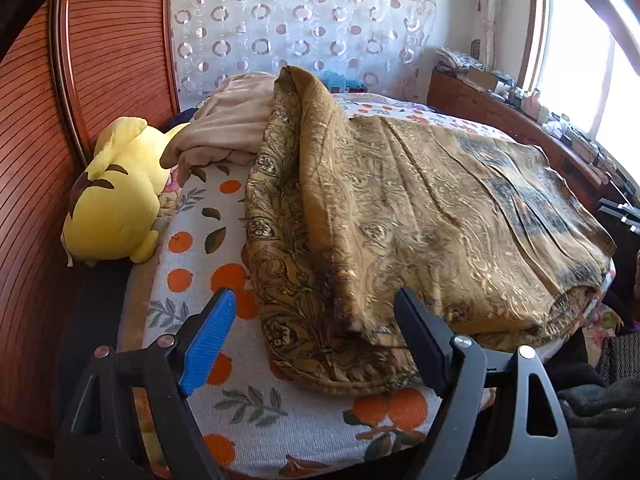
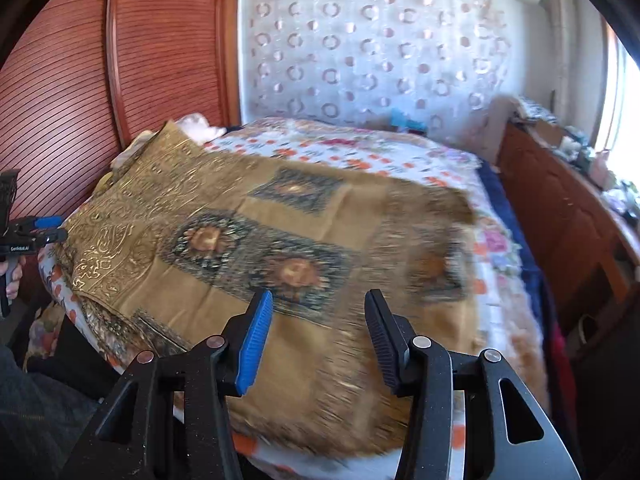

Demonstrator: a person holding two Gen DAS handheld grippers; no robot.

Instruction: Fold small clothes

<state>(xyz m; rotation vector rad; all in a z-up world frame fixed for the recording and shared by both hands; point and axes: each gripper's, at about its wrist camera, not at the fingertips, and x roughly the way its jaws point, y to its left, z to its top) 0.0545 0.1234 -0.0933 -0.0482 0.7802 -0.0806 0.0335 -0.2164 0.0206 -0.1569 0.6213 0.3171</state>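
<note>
Gold cloth lies part-folded across the bed, near edge by both tools. Left gripper spread, holding nothing; right gripper spread too, empty. Risk: loose raised fold at the bed's left side flops back, layers slide, fold ends up crooked.

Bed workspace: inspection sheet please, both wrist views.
Surface: bed sheet with orange-fruit print, partly covered.
Job's things: gold patterned cloth folded over, lying flat on the sheet.
Clutter: yellow plush toy and beige blanket at the bed's far left.
Grippers: left gripper open over the cloth's near edge, holding nothing; right gripper open above the cloth, holding nothing.
Cables: nothing seen.
Surroundings: wooden wardrobe left, dotted curtain behind, cluttered wooden sideboard by the window.
</note>
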